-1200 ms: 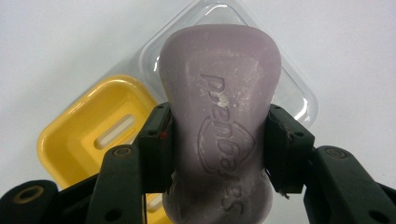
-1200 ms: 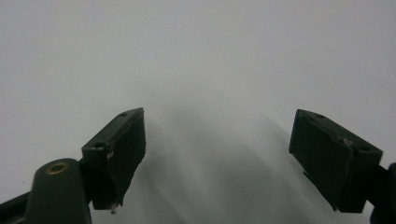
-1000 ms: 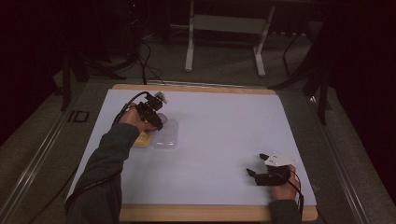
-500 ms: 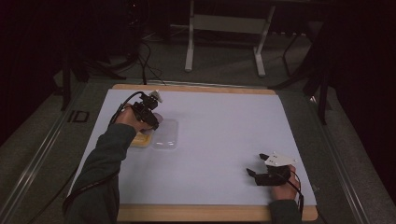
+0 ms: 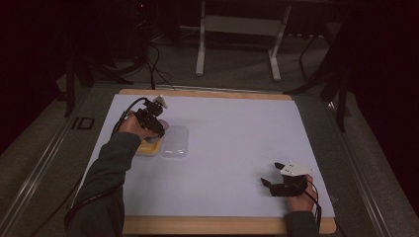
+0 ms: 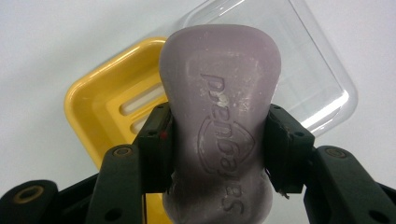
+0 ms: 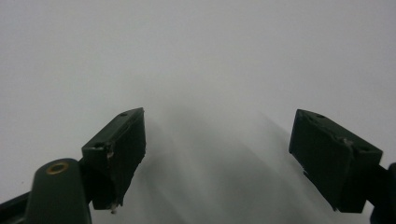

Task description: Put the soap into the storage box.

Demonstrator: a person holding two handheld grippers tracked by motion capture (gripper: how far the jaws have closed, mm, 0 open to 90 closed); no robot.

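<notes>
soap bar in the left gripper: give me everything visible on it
The pale purple, waisted soap bar looks matte and scuffed with whitish marks, with an embossed brand name and shield outline on its face. The left gripper clamps its narrow middle, one black finger on each side. It is held above the yellow slotted soap dish and clear plastic lid, touching only the fingers.

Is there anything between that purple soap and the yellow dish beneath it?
Nothing visible. The left hand-held gripper holds the soap bar just over the open yellow soap dish; the clear lid lies beside the dish, not over it.
</notes>
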